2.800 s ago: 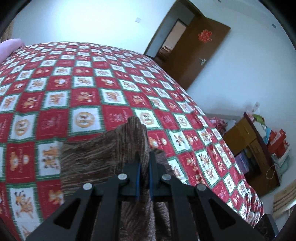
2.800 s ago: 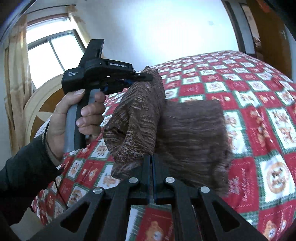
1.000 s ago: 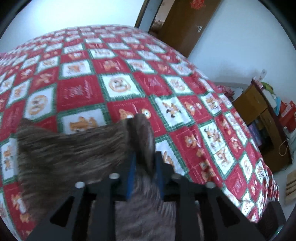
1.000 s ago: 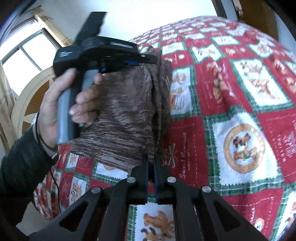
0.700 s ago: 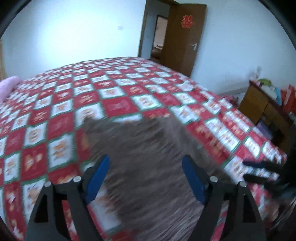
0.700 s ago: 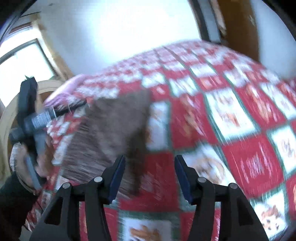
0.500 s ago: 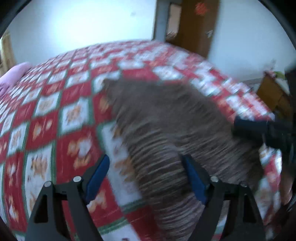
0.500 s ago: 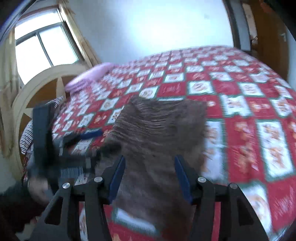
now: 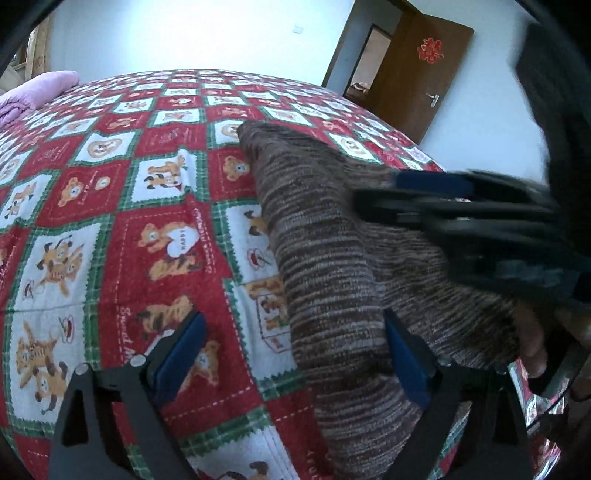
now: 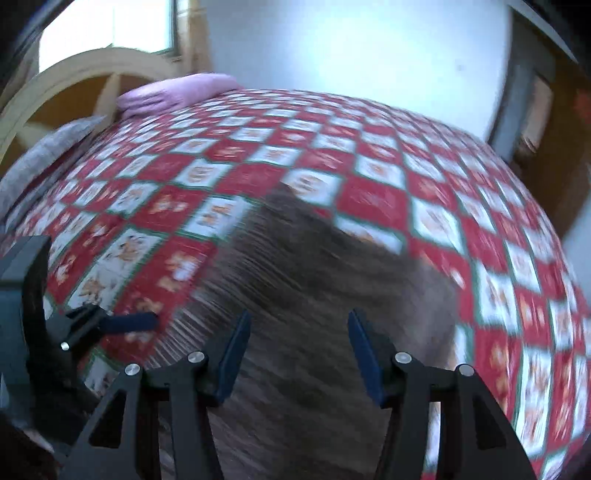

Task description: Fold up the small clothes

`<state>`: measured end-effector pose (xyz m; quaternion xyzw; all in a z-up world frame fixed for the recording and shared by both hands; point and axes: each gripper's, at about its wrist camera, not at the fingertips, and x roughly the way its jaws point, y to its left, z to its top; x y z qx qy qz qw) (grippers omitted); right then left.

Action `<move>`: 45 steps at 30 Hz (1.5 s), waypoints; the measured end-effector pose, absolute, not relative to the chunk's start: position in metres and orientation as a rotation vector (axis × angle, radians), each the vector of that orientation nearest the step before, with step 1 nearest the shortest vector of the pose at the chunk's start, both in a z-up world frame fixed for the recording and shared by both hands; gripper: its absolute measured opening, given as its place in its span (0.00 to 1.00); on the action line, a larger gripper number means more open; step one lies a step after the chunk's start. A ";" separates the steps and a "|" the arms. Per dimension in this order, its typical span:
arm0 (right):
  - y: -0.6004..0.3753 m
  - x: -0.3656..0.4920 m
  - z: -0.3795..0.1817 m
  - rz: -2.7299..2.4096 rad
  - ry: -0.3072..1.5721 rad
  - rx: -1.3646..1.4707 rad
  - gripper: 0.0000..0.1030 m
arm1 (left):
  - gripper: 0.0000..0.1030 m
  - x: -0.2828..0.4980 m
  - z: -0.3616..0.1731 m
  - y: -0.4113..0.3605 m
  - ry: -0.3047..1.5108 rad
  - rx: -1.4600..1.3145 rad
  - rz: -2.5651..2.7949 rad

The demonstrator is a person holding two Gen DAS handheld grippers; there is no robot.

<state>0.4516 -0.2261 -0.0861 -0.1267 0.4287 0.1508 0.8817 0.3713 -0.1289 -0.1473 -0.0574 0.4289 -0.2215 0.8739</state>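
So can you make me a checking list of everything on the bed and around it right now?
Surface: bed under a red, white and green bear-print quilt.
Job's things: brown striped knit garment lying on the quilt, doubled over.
Clutter: pink folded blanket and grey pillow by the headboard.
Grippers: left gripper opening, its right finger over the garment's edge, pads not pressing; right gripper open above the garment, holding nothing.
Cables: nothing seen.
Surroundings: brown door, window, white walls.

1. I see a brown knitted garment (image 9: 332,258), streaked with thin lighter stripes.
2. The bed's quilted cover (image 9: 110,184) is red and white checks edged green, printed with orange bears.
3. Each black claw (image 10: 299,354) carries blue pads.
4. A folded pink blanket (image 10: 173,92).
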 end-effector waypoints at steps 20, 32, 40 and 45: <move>-0.271 0.444 -0.106 0.241 0.918 -0.080 0.63 | 1.00 0.372 -0.151 -0.125 0.899 -0.119 -0.447; -0.303 0.432 -0.118 0.255 0.884 0.009 0.68 | 1.00 0.379 -0.132 -0.117 0.852 -0.141 -0.387; -0.407 0.448 -0.109 0.157 0.811 0.416 0.68 | 1.00 0.399 -0.150 -0.116 0.928 -0.258 -0.419; -0.426 0.472 -0.141 0.213 0.904 0.509 0.68 | 0.91 0.393 -0.148 -0.122 0.908 -0.232 -0.461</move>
